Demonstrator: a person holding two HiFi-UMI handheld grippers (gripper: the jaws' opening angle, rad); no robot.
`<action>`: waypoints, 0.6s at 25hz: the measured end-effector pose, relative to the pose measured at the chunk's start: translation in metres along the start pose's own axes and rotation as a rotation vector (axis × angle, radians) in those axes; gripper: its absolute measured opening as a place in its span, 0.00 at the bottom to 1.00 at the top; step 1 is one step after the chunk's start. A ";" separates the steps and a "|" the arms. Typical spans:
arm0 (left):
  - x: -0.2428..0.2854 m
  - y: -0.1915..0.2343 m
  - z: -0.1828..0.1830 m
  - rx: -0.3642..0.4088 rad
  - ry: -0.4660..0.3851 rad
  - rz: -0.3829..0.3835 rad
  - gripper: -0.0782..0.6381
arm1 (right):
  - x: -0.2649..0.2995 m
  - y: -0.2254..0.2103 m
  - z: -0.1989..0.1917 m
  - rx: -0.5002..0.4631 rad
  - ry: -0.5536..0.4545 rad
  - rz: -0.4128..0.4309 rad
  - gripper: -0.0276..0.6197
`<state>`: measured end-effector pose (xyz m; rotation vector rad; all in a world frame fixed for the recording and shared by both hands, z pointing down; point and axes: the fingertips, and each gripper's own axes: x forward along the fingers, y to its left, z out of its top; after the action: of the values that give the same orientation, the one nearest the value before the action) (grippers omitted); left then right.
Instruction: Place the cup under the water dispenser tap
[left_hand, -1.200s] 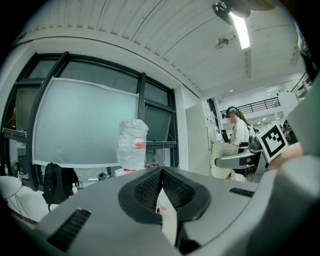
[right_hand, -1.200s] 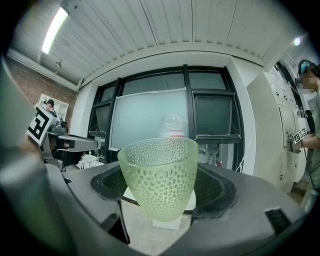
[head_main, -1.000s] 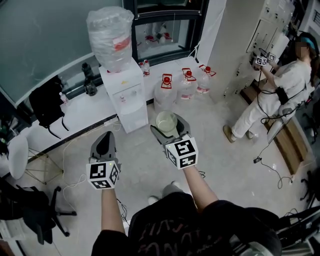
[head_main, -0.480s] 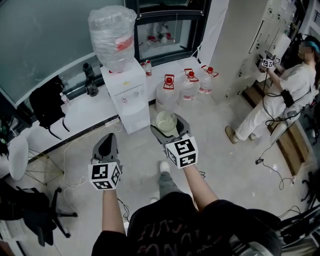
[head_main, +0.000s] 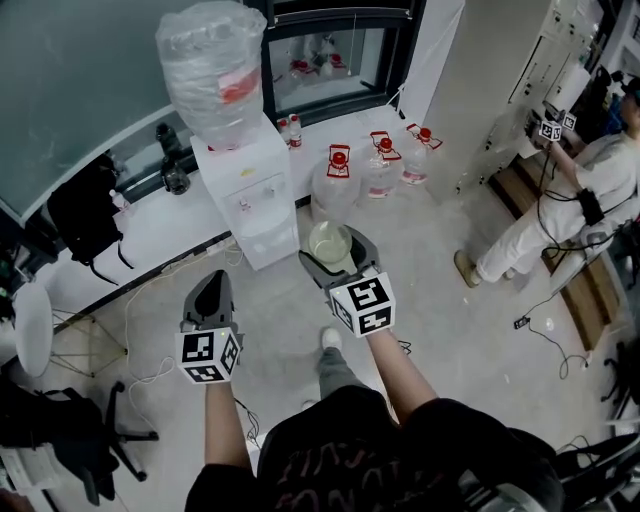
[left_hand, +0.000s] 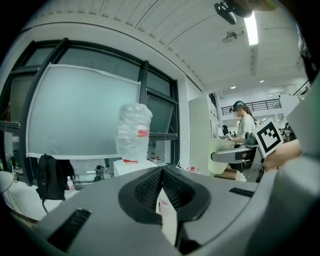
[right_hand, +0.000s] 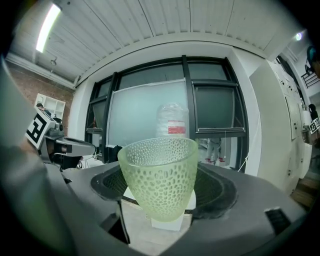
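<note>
right tool (head_main: 336, 252) has the dimpled green cup (head_main: 329, 240) clamped, jaws wide; left tool (head_main: 212, 285) closed on nothing. I'd keep it upright approaching the water dispenser (head_main: 252, 200).

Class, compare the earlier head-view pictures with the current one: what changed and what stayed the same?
The water dispenser looms slightly larger: the person has stepped nearer, one shoe now forward. Nothing was grasped or released. The right gripper still holds the green cup; the left gripper stays shut and empty.

Left gripper (head_main: 212, 280) jaws together, right gripper (head_main: 336, 250) — held level — clamping cup (right_hand: 159, 175)
</note>
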<state>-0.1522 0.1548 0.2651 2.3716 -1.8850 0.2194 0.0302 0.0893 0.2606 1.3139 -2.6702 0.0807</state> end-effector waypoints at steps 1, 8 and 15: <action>0.009 0.002 -0.001 0.001 0.007 0.000 0.12 | 0.008 -0.005 -0.002 0.004 0.003 0.002 0.65; 0.075 0.021 -0.005 -0.015 0.049 0.013 0.12 | 0.070 -0.045 -0.010 0.035 0.034 0.021 0.65; 0.151 0.031 -0.009 -0.039 0.098 0.047 0.12 | 0.139 -0.101 -0.012 0.049 0.055 0.065 0.65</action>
<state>-0.1494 0.0047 0.3002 2.2497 -1.8843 0.2941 0.0278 -0.0800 0.2938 1.2199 -2.6806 0.1894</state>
